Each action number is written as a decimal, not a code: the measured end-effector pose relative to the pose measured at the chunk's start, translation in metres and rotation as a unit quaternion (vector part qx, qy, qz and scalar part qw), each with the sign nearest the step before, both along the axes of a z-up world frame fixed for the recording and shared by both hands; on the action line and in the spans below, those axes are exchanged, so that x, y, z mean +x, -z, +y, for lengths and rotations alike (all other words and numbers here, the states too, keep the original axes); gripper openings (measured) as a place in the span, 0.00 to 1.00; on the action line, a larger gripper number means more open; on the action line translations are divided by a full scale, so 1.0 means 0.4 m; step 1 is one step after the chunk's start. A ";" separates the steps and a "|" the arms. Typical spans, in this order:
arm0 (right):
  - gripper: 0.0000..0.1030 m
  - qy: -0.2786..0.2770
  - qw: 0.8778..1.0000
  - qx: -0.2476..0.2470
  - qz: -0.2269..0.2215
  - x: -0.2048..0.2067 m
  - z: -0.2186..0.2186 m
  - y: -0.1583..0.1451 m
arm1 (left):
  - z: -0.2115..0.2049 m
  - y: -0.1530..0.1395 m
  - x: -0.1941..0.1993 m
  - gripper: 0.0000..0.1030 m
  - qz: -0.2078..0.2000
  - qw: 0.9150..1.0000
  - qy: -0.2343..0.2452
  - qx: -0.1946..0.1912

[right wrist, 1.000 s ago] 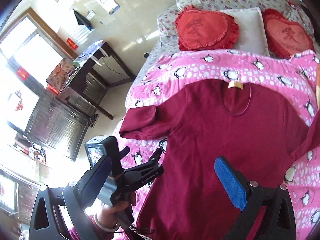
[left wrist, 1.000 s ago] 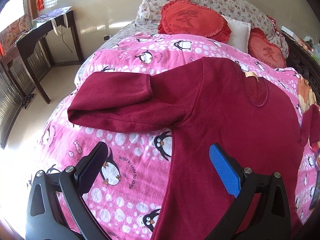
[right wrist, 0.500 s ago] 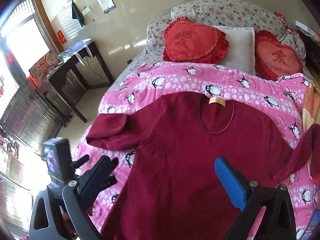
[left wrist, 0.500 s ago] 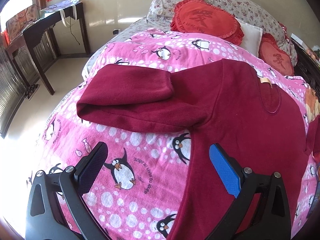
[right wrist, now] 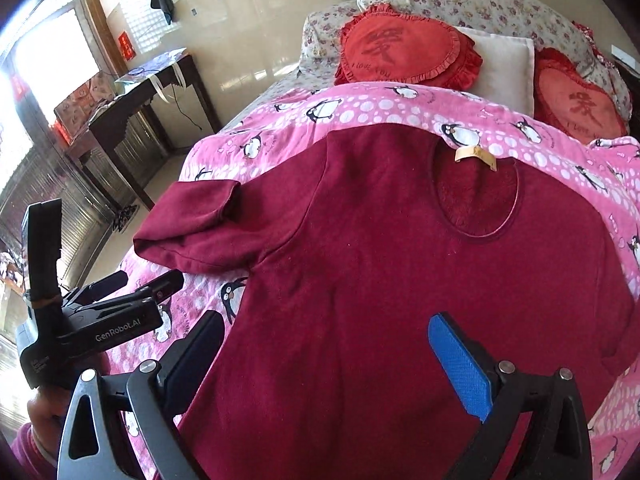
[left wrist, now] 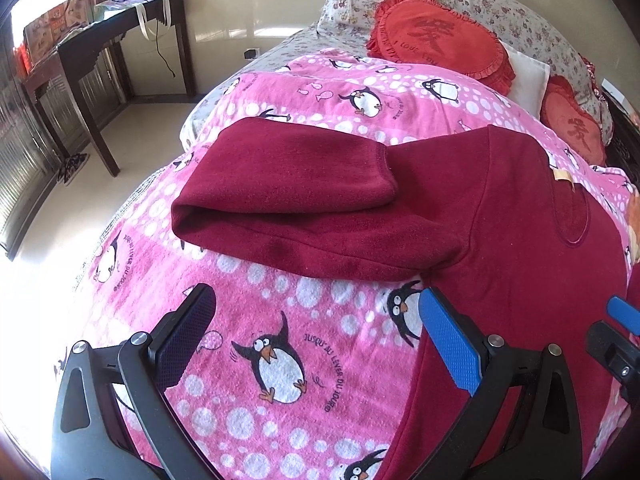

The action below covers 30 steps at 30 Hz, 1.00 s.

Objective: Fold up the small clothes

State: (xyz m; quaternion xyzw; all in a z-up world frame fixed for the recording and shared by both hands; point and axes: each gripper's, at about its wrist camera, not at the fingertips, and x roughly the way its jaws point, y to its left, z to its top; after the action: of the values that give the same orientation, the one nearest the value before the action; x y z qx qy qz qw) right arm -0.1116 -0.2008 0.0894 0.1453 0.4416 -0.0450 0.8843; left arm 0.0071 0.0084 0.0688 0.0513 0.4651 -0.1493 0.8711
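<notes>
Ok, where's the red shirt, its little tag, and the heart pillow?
red shirt (right wrist: 380, 280), right wrist view, middle of its front.
tag (right wrist: 476, 157), right wrist view, at the neckline.
heart pillow (right wrist: 400, 54), right wrist view, its centre.

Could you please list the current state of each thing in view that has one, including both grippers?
Maroon top: spread flat on the penguin blanket, unfolded.
Its sleeve: doubled back on itself.
Left gripper: open, holding nothing, over the blanket.
Right gripper: open, holding nothing, over the top.

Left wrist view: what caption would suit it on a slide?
Open left gripper hovers over a pink penguin blanket, facing the doubled-back sleeve of a dark red top.
</notes>
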 end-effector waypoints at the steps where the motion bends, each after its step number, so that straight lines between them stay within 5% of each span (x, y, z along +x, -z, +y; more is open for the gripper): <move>1: 0.99 0.001 1.000 0.001 0.002 0.004 0.002 0.005 | 0.000 0.001 0.002 0.99 0.000 1.000 0.000 0.001; 21: 0.92 -0.017 1.000 0.019 0.006 0.068 0.022 0.037 | 0.029 0.027 0.056 0.99 0.010 1.000 -0.022 0.000; 30: 0.79 -0.066 0.996 0.051 -0.028 0.237 0.079 0.021 | 0.076 0.045 0.097 0.99 0.019 0.998 -0.055 -0.009</move>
State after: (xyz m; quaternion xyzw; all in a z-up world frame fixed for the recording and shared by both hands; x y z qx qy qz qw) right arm -0.0168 -0.1694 0.0809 0.1623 0.4271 0.0402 0.8886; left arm 0.0460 0.0387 0.0508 0.0149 0.4823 -0.1063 0.8694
